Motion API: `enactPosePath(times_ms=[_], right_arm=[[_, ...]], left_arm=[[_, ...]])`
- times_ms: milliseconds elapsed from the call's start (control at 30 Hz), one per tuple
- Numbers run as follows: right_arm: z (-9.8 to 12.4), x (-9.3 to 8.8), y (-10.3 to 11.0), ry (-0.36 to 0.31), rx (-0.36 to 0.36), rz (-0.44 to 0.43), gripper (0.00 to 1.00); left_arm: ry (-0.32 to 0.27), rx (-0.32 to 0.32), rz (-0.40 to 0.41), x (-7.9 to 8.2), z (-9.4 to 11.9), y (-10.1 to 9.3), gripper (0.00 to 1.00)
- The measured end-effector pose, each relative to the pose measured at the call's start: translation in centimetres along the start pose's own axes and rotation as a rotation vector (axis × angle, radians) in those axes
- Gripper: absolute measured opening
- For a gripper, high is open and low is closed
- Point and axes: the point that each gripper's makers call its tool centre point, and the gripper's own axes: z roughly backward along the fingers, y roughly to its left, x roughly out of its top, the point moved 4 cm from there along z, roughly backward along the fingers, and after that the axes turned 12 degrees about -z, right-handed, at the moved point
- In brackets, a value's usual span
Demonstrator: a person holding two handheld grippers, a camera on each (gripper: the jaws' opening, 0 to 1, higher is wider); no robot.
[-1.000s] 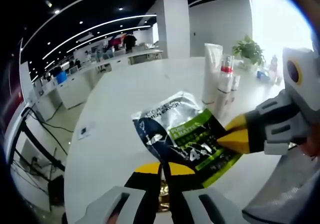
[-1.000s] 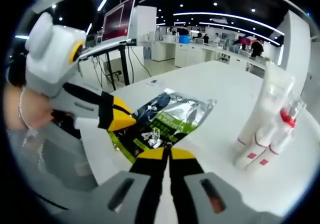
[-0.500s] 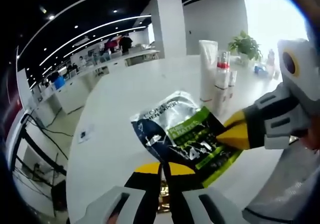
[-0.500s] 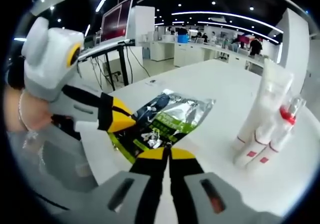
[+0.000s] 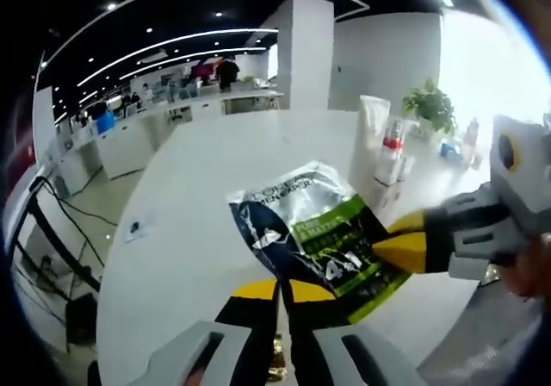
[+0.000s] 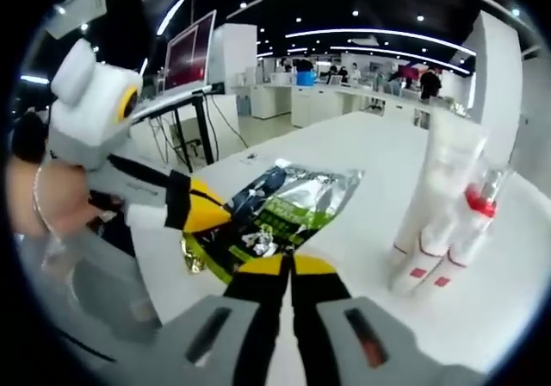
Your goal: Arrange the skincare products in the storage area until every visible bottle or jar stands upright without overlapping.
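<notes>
The foil sachet (image 5: 320, 239), silver with a green label, is held above the white desk (image 5: 198, 214) between both tools. The left gripper (image 5: 282, 293) has its jaws clenched on the sachet's lower edge; the right gripper (image 6: 288, 270) is likewise clenched on the opposite edge (each tool also appears in the other's view, yellow tips pressed to the foil). Compared with a second ago the grip on the packet is unchanged, while the cluster of tubes (image 5: 385, 158) sits a little differently in the left gripper view, which reads as hand drift, not object movement. The tubes stand upright and touching, near the sachet but apart from it. Judgement: the sachet is not yet placed; it remains to be set down clear of the tubes
</notes>
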Motion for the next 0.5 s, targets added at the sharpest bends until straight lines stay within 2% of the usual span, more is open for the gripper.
enactPosePath(times_ms=[100, 200, 367, 500], right_arm=[[0.0, 0.0, -0.9, 0.001, -0.022, -0.047, 0.03], [0.0, -0.2, -1.7, 0.003, -0.04, -0.078, 0.03], [-0.6, -0.4, -3.1, -0.008, -0.084, -0.068, 0.03], [-1.5, -0.6, -3.9, 0.001, -0.112, -0.072, 0.03]], left_arm=[[-0.01, -0.017, 0.035, 0.3, -0.7, -0.3, 0.04], [0.004, -0.035, 0.073, 0.2, -1.9, -0.8, 0.03], [0.004, -0.051, 0.087, 0.5, -3.5, -1.4, 0.03], [0.003, -0.049, 0.087, 1.0, -4.6, -1.1, 0.03]])
